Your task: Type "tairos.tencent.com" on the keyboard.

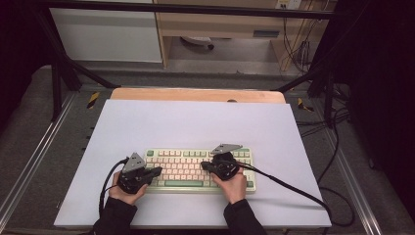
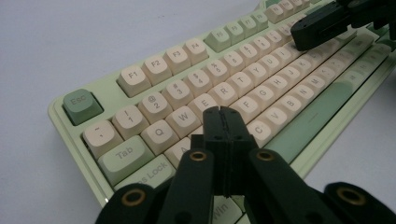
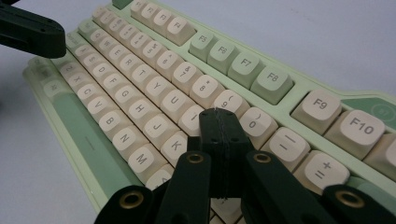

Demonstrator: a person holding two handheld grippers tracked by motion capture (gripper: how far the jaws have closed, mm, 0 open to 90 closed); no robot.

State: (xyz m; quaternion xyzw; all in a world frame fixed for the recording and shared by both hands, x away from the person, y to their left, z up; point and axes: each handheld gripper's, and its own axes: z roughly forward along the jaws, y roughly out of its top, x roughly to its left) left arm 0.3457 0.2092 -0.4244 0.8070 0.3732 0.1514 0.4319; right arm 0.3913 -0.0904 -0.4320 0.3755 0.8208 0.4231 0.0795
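Note:
A pale green keyboard [image 1: 188, 184] with cream keys lies near the front of the white mat. My left gripper [image 1: 157, 171] hovers over the keyboard's left end, jaws shut with nothing between them. In the left gripper view its tips [image 2: 223, 113] sit just above the home-row letters near the keyboard [image 2: 140, 95]'s left side. My right gripper [image 1: 203, 166] is over the right half, pointing left, also shut and empty. In the right gripper view its tips [image 3: 218, 114] hang over the keys around K and L of the keyboard [image 3: 280, 100]. Each gripper view shows the other gripper farther off.
The white mat [image 1: 195, 122] covers a wooden table [image 1: 195, 94] with open surface behind and beside the keyboard. A black cable [image 1: 298, 192] trails right from the right gripper. Black frame posts [image 1: 56, 83] stand at the table's far corners.

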